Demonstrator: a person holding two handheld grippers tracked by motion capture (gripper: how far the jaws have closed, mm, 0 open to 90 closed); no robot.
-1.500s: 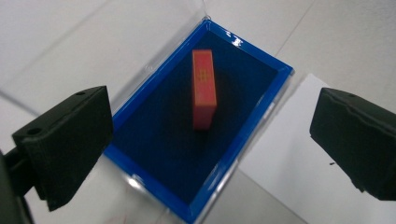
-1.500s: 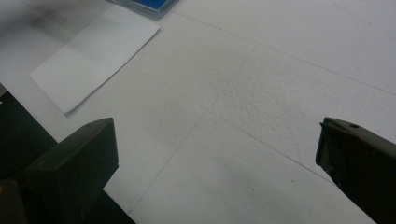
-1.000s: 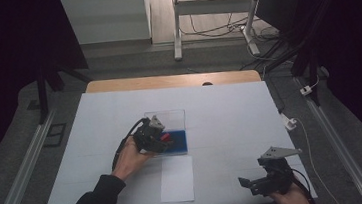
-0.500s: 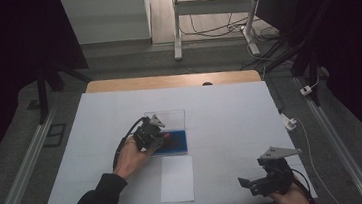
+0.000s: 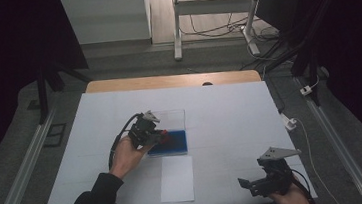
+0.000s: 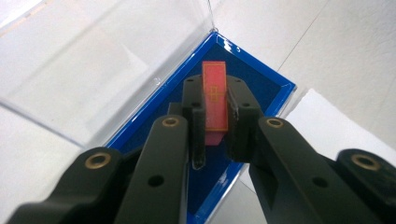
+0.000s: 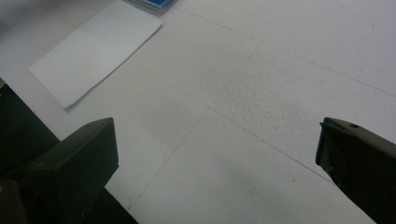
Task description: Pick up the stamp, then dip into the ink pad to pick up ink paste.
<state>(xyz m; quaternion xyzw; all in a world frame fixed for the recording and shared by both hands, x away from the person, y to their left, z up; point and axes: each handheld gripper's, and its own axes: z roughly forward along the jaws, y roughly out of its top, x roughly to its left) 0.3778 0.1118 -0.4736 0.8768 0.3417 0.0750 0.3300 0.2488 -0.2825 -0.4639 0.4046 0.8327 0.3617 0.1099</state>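
A small red block [image 6: 214,77] stands upright between the jaws of my left gripper [image 6: 217,100], which is shut on it, the pads pressing its two sides. Below it lies a shallow blue tray [image 6: 261,88] with a clear hinged lid [image 6: 112,70] folded open behind. In the high view the left gripper [image 5: 160,132] sits at the left edge of the blue tray [image 5: 175,142], mid-table. My right gripper [image 5: 251,185] rests near the table's front right corner, its jaws wide open and holding nothing [image 7: 215,154].
A white sheet of paper [image 5: 176,179] lies just in front of the tray, also seen in the right gripper view [image 7: 93,46]. The white table cover [image 5: 231,122] ends at a wooden strip [image 5: 172,80] at the back. A cable and plug [image 5: 291,121] lie off the right edge.
The left hand has shifted slightly at the blue tray's left edge. The right hand and gripper have stayed where they were.
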